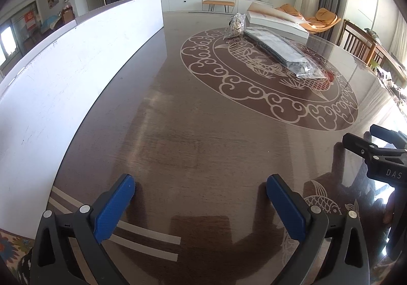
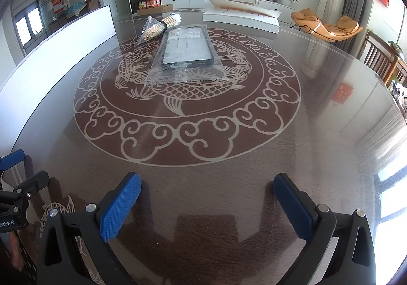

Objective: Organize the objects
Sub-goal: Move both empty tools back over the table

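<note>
**Both grippers spread above the table, items lying ahead**

Currently, the left gripper [image 1: 199, 198] is seen with its blue-padded fingers [image 1: 114, 208] spread wide apart, and nothing is held between them. It is held low over the glossy dark table [image 1: 203, 132], with a white board [image 1: 76, 61] standing along the table edge to its left. Far ahead and to the right of this gripper, a phone case in a clear bag [image 1: 287, 53] is seen lying on the fish-and-cloud medallion [image 1: 254, 96] inlaid in the tabletop. A bagged bundle of sticks [image 1: 235, 25] is seen beyond it, touching or just beside the case's far end. A flat white box [image 1: 277, 21] is seen further back.

The right gripper [image 2: 207, 196] is likewise seen spread, with its blue pads [image 2: 292, 208] well apart and nothing between them. Straight ahead of it, across the medallion [image 2: 187, 137], the bagged phone case [image 2: 187, 53] is seen flat on the table [image 2: 318, 158]. The stick bundle [image 2: 160, 27] lies just past the case, ahead and slightly left, its bag overlapping the case's bag at one corner. The white box [image 2: 241, 18] is seen behind both, with its lid raised. The left gripper's black body is visible at the lower-left edge of the right wrist view.
</note>
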Tool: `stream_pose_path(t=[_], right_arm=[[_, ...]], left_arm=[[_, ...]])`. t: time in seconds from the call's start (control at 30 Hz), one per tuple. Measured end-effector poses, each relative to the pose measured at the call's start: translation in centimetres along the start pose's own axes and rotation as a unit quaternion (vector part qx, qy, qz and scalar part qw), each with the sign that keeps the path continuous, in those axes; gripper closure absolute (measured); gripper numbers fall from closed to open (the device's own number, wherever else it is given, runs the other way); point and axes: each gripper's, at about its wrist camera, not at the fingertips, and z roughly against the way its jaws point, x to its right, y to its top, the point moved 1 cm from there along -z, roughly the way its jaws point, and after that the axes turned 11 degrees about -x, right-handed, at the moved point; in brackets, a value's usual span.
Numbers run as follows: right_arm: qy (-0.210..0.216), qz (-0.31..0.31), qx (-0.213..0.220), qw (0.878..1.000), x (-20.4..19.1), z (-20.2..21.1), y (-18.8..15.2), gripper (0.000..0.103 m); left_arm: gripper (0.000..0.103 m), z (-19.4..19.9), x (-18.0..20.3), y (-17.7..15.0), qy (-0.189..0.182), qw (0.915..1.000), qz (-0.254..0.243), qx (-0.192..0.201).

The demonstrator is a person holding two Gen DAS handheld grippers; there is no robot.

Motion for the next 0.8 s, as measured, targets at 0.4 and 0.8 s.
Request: stream_pose_path(t=[0.4, 0.8], right_arm=[[0.000, 0.000, 0.000, 1.000, 0.0, 0.0, 0.0, 0.000], [0.000, 0.000, 0.000, 1.000, 0.0, 0.0, 0.0, 0.000]], left_arm=[[0.000, 0.1, -0.1, -0.3, -0.006, 0.9999, -0.011, 0.010], [0.000, -0.1, -1.0, 0.1, -0.003, 0.9999, -0.006, 0.008]])
